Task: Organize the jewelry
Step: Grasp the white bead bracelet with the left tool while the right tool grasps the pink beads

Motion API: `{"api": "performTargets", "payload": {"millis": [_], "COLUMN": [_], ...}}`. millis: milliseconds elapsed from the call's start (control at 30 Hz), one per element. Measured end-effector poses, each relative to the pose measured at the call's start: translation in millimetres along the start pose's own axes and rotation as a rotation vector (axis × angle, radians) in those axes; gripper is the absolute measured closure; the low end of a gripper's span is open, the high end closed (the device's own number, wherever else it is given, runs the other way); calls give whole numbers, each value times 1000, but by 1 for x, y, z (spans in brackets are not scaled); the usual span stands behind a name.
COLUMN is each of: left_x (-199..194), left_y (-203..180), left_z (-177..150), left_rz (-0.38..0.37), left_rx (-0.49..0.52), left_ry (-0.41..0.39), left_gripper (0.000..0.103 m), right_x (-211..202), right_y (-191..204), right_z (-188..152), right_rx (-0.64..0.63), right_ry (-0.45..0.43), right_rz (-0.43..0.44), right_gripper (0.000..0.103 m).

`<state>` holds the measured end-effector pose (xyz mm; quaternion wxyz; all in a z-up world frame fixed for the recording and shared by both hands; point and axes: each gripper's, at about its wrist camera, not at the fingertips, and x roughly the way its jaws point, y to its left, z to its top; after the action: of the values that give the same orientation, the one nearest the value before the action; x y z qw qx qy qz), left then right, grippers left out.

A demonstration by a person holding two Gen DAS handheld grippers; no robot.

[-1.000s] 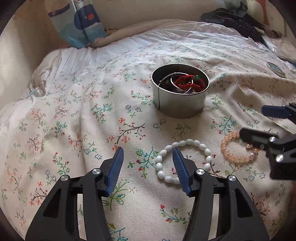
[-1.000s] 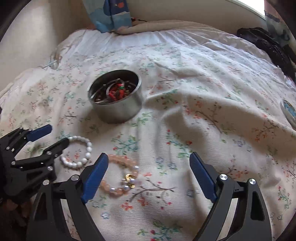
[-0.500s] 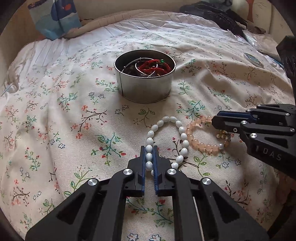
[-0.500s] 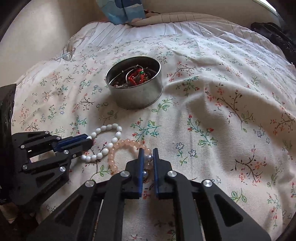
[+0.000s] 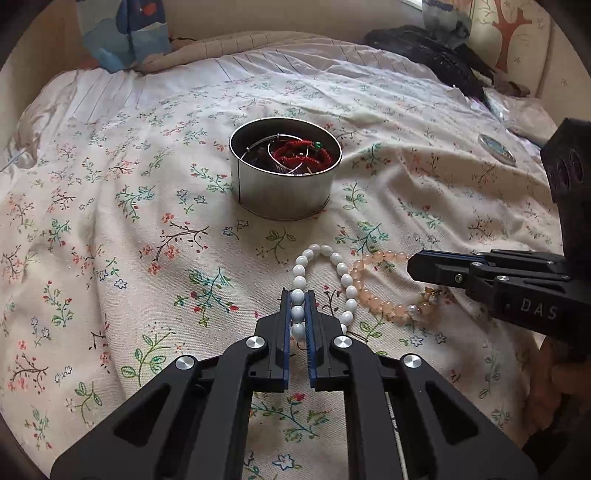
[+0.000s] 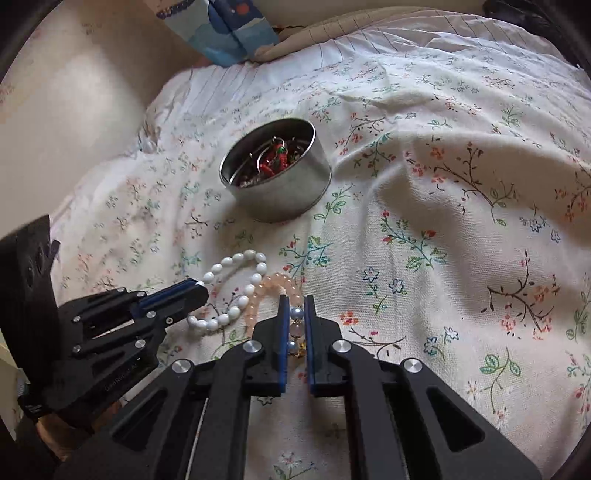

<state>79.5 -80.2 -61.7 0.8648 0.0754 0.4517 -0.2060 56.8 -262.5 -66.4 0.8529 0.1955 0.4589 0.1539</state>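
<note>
Left gripper (image 5: pixel 297 314) clamped tight on white oval-bead bracelet (image 5: pixel 346 280); right gripper (image 6: pixel 295 325) closing on peach round-bead bracelet (image 6: pixel 275 282) at its charm. Both lying mid-bedspread (image 5: pixel 110 221), near round silver tin (image 5: pixel 284 188). Likely light, floppy, slippery: best pinched across the beads.

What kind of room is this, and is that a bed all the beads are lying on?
Most likely a bedroom. The bracelets lie on a rumpled floral bedspread over a striped white sheet, with a blue patterned pillow or cushion against the wall. A round metal tin of jewelry sits on the bed.
</note>
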Motion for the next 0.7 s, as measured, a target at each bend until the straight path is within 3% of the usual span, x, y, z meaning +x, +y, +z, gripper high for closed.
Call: {"api": "performTargets", "payload": {"millis": [300, 700], "left_x": [-28, -39], "left_y": [7, 1], "left_z": [-1, 1], "left_rz": [-69, -23], "left_rx": [-88, -78], "left_ry": [-96, -153], "left_gripper": [96, 96], "right_x": [-29, -44], "right_y": [-1, -3], "right_z": [3, 5], "right_rx": [60, 87], "right_ry": [-113, -174], "right_rz": [116, 204], "right_gripper": [94, 94]}}
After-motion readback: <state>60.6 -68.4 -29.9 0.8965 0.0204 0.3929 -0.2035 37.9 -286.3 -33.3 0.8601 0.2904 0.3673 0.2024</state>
